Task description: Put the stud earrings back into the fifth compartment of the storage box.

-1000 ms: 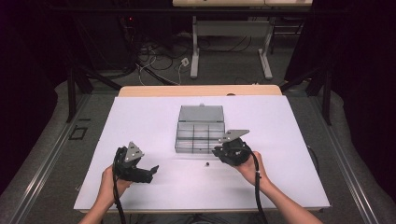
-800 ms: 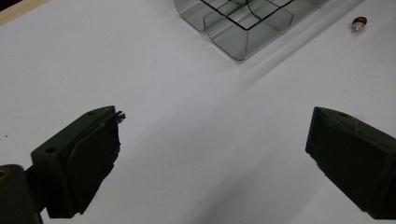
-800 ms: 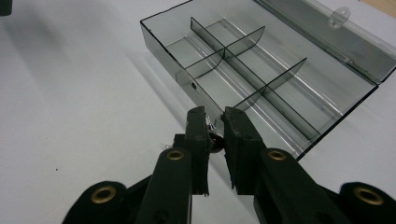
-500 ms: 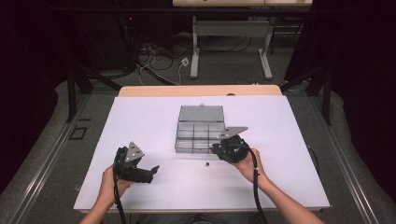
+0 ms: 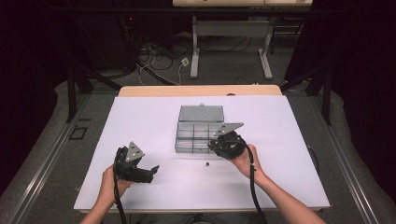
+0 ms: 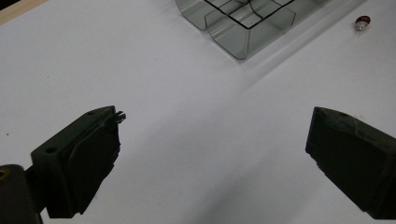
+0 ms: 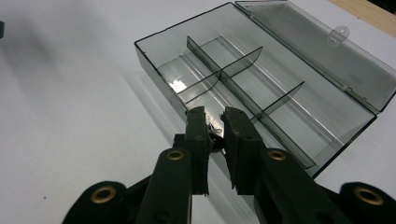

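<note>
A clear grey compartment box (image 5: 191, 130) lies with its lid flat back in the middle of the white table (image 5: 140, 121). My right gripper (image 5: 212, 145) hovers at the box's near right edge. In the right gripper view its jaws (image 7: 215, 116) are shut on a small dark part (image 7: 216, 134) with a shiny metal bit, just over the box's (image 7: 280, 79) near wall. A small red part with a pin (image 6: 362, 21) lies on the table in front of the box (image 6: 243, 28); it also shows as the same small part (image 5: 206, 164) from above. My left gripper (image 5: 150, 172) rests near the front left, jaws (image 6: 215, 135) wide open and empty.
The box's compartments look empty. The table's front edge runs just below both hands. A wooden strip (image 5: 201, 90) borders the far edge. Beyond it the floor holds cables (image 5: 159, 56) and a desk frame (image 5: 231, 42).
The right gripper has edged slightly toward the box with the small part still in it. The left gripper has kept still.
</note>
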A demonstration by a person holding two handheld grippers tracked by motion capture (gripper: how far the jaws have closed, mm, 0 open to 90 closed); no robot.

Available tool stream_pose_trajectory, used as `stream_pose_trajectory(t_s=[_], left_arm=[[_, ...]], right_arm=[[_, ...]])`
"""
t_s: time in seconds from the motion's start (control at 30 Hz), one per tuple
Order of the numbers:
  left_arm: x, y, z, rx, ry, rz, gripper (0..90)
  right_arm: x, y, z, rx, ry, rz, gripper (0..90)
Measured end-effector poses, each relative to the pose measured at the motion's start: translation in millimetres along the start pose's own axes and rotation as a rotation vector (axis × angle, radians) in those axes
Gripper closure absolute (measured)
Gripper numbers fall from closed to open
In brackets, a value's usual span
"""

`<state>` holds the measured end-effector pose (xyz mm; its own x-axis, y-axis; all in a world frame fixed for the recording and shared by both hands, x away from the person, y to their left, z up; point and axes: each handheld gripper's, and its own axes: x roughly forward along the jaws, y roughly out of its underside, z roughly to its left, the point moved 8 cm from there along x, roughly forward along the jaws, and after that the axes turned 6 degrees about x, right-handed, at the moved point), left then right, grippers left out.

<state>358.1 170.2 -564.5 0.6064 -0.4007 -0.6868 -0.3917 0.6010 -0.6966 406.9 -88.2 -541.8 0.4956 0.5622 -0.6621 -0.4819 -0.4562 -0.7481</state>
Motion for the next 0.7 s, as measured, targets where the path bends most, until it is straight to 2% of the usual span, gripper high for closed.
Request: stream_pose_trajectory(t_s=[0.33, 0.7], left_arm=[[-0.6, 0.6, 0.6, -0.009, -0.001, 0.002, 2.9], [-0.3, 3.1, 0.9, -0.007, 0.001, 0.004, 2.9]], right_arm=[[10.2, -10.0, -9.4, 0.012, 0.016, 0.003, 80.4], [22.1, -14.3, -9.0, 0.016, 0.008, 0.009, 80.4]])
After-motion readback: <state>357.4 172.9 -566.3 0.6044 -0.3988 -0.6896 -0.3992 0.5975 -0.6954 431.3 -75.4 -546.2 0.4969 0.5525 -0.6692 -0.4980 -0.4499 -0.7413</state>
